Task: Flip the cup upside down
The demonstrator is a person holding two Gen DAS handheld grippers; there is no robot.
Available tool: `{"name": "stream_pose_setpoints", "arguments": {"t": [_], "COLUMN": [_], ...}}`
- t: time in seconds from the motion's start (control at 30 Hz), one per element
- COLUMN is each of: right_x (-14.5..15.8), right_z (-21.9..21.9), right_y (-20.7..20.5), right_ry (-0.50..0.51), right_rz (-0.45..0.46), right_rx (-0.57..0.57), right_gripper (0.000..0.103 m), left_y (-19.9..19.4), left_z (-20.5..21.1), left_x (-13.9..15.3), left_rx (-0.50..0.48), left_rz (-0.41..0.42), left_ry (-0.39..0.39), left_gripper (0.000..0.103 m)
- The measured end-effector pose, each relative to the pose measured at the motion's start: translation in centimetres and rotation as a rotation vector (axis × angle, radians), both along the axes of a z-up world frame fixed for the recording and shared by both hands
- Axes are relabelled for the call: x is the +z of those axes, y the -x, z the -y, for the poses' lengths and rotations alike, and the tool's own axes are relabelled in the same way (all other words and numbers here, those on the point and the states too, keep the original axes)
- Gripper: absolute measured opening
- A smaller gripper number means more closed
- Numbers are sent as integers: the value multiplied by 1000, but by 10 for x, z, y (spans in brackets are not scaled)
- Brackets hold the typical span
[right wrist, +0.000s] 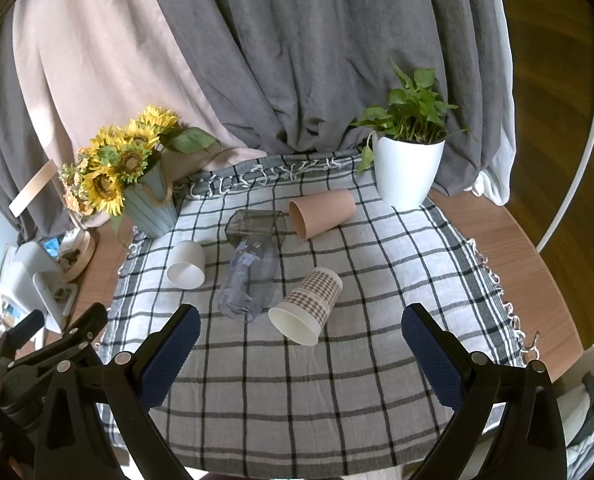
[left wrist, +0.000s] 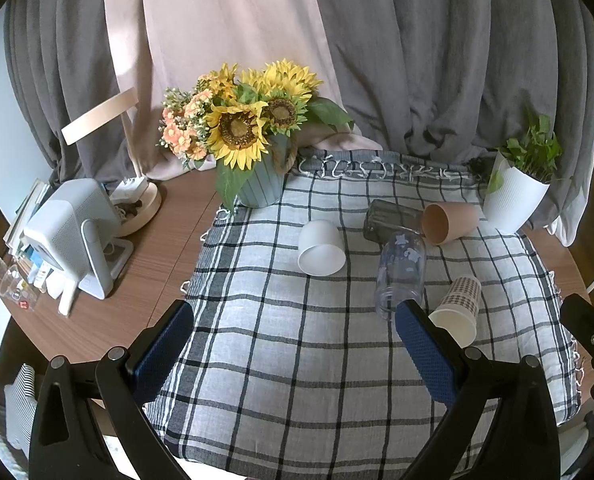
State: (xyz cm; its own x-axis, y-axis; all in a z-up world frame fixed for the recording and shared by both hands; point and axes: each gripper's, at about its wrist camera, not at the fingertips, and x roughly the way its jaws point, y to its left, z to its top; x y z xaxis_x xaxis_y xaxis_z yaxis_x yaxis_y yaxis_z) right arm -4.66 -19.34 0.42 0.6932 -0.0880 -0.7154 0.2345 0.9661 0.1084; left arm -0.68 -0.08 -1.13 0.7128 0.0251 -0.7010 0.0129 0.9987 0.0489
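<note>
Cups lay on their sides on the checked cloth (right wrist: 337, 380) covering the round wooden counter (right wrist: 537, 264): a white cup (right wrist: 187, 264) to the left with its mouth toward the cameras, a clear printed glass (right wrist: 251, 280) in the middle, a plaid paper cup (right wrist: 309, 304) just beside the glass on its right, a dark tinted glass (right wrist: 257, 222) behind the clear one, and a tan cup (right wrist: 323, 212) next to it with its mouth facing left. The left gripper (left wrist: 297, 356) hovered over the near part of the cloth, its blue-padded fingers (left wrist: 165, 352) wide apart and holding nothing. The right gripper (right wrist: 301, 356) was likewise spread and empty, the plaid cup lying just beyond the gap between its fingers (right wrist: 433, 360). A sunflower pot (right wrist: 149, 204) stood at the cloth's far left corner, a white planter (right wrist: 407, 170) at the far right, with grey and pink drapes (right wrist: 297, 60) behind.
</note>
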Motion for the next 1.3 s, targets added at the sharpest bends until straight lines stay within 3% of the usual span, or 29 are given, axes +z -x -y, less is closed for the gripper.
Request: {"name": "stream_pose_setpoints", "arguments": {"t": [0.47,0.7,0.93,1.3], "right_x": [-4,-20,-41,-62], "right_z": [3,7,14,27], "right_y": [-3,-23,-53,-95], "right_ry": [-5,-34,-122,-194], "right_rz": [-9,-62,-128,-183], "right_rx": [-3,-23,-63,-164], "right_gripper": [101,101,101,101], "left_y": [-5,-47,-106,-195], "left_z": [-1,1,8,28], "left_x": [-7,-14,-43,-97], "left_rx": [-2,-14,-49,-60], "left_rz": [-35,-116,-235,-336], "left_ry": [-1,-5,-26,-71], "left_gripper": [103,103,103,102]}}
